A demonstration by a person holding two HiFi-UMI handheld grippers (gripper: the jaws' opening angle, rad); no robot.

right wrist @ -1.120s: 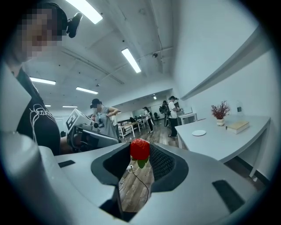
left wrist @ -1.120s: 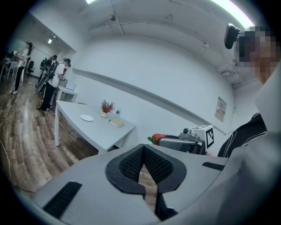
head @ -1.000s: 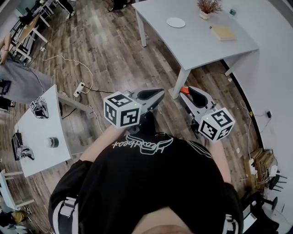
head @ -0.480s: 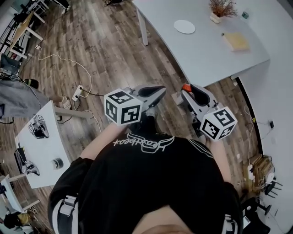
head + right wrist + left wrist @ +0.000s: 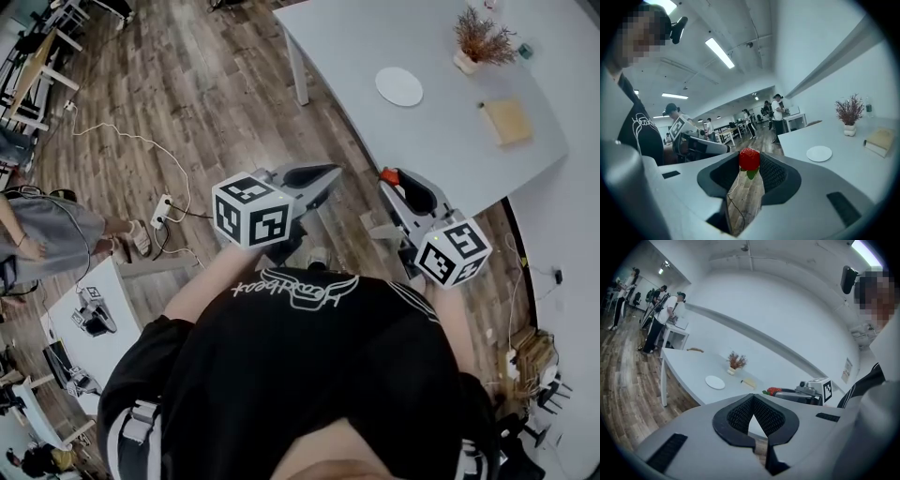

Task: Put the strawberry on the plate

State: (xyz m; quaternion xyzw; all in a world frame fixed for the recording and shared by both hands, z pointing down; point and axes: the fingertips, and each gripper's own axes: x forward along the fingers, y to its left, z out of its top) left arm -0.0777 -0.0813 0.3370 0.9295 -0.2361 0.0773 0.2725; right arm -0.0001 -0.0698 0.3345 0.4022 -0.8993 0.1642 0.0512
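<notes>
Our right gripper (image 5: pixel 749 163) clamps the strawberry (image 5: pixel 749 158) beside the desk's (image 5: pixel 855 157) edge. The plate (image 5: pixel 819 153) lies mid-desk. Our left gripper (image 5: pixel 753 397) is closed, empty.

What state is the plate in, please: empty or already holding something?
Empty: the white plate shows a bare surface; the strawberry is clamped in the right gripper.

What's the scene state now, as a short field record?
right gripper: shut on small red strawberry
left gripper: shut, empty
plate: round, white, empty, on grey table
also on table: dried plant in white pot; tan book
task: strawberry not yet on plate
</notes>
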